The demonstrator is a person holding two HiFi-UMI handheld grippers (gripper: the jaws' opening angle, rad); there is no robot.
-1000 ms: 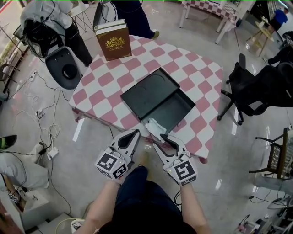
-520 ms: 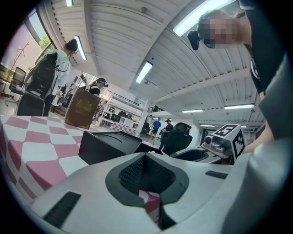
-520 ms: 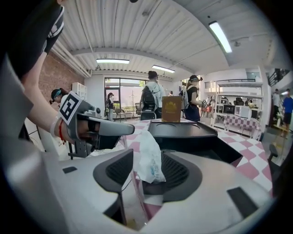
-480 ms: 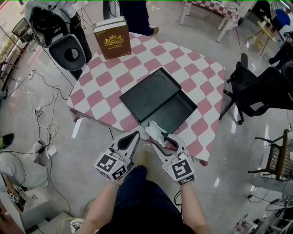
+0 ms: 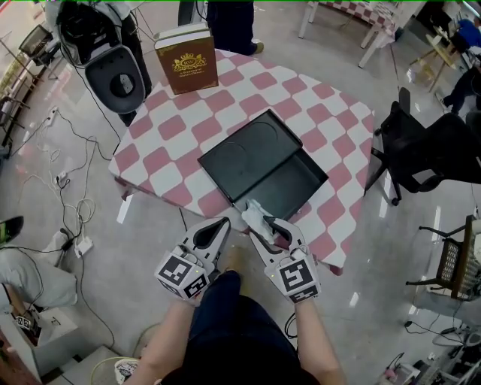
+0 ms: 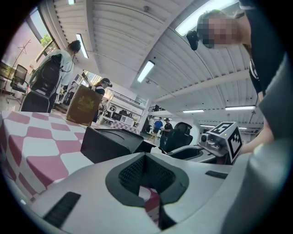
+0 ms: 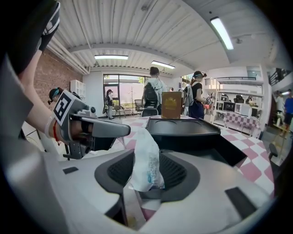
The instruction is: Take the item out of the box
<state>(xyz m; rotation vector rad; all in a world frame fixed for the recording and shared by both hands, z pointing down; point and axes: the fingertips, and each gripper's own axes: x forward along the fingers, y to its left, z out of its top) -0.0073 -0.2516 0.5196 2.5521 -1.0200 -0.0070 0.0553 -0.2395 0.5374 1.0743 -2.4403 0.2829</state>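
We look steeply down on a table (image 5: pixel 173 135) under a pink-and-white check cloth, with an open black box (image 5: pixel 293 186) on it. Its lid (image 5: pixel 244 154) lies slanted over the box's left half and hides what is under it; the half we can see is bare. The white packet (image 5: pixel 254 213) sits at the box's near corner, by the table's edge. We cannot tell whether its far end still rests on the box's rim. The right gripper (image 5: pixel 264 225) has its jaws apart around the packet. They have just been closing, and in the right gripper view dark pad shows on both sides of the packet. The packet itself covers the spot where the tips come nearest, so a pinch there is hard to make out. The left gripper (image 5: pixel 222 224) hovers just beside it, off the table's near edge, with its jaws together on nothing; only cloth shows through its gap. A brown book-shaped box (image 5: pixel 188 64) with a gold crest stands upright at the far edge, well apart from the black box. A standing person (image 5: pixel 229 22) beyond the table is cut off by the top edge. A black office chair (image 5: pixel 428 150) on the right runs out of the picture.
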